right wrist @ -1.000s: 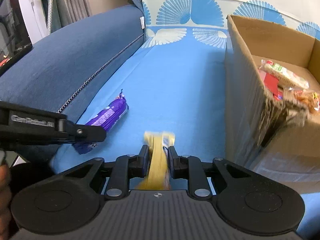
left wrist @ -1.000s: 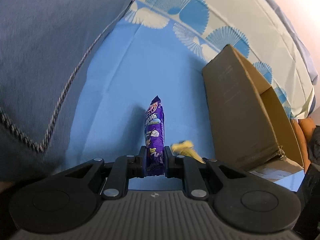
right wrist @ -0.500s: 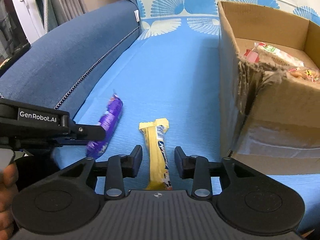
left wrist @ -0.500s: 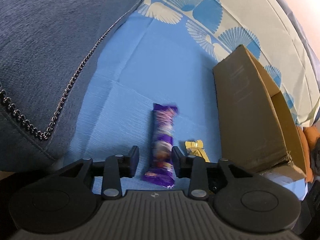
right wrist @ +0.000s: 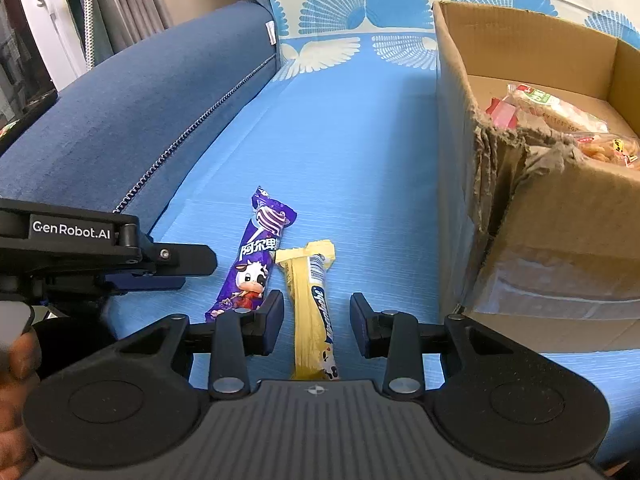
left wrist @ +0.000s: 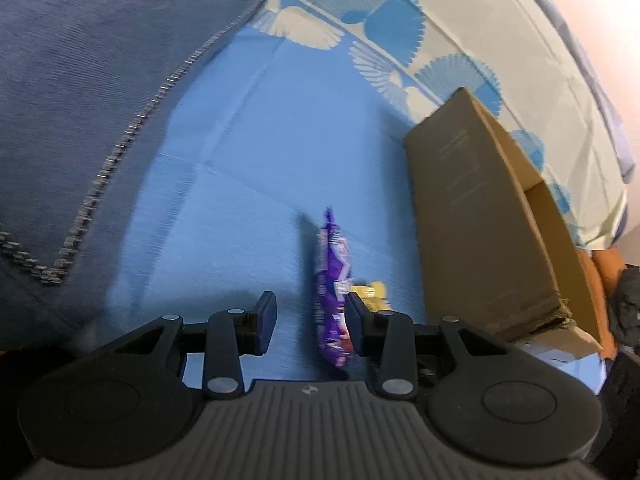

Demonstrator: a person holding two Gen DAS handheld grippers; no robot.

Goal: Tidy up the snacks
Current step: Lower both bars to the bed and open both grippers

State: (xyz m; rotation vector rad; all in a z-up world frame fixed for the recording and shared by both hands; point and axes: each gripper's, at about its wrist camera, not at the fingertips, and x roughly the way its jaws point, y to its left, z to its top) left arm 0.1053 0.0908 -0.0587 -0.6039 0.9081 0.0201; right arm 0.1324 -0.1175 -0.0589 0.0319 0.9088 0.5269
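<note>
At the far left a dark blue sofa arm (right wrist: 132, 120) bordered the light blue sheet (right wrist: 340, 152) on which the snacks lay. Next came the left gripper (left wrist: 310, 322), its jaws parted and released; the purple snack bar (right wrist: 256, 256) lay on the sheet close to its right jaw, and in the blurred left wrist view it was hard to say whether that pad brushed the wrapper. Just beside it, the tops nearly touching, lay the yellow snack bar (right wrist: 314, 312), lengthwise between the released jaws of the right gripper (right wrist: 316, 322), with clear gaps on both sides. Further right stood the cardboard box (right wrist: 540, 240), its near corner torn, with several packets of snacks (right wrist: 560, 116) already inside. The step in hand seemed to be laying the bars out in a row on the sheet beside the box. To do it well, each gripper should probably back straight out along its bar, jaws kept wide, so neither pad drags a wrapper askew; the left one in particular would need to shift slightly away from the purple bar first. The next reach into the box should clear the ragged corner.
</note>
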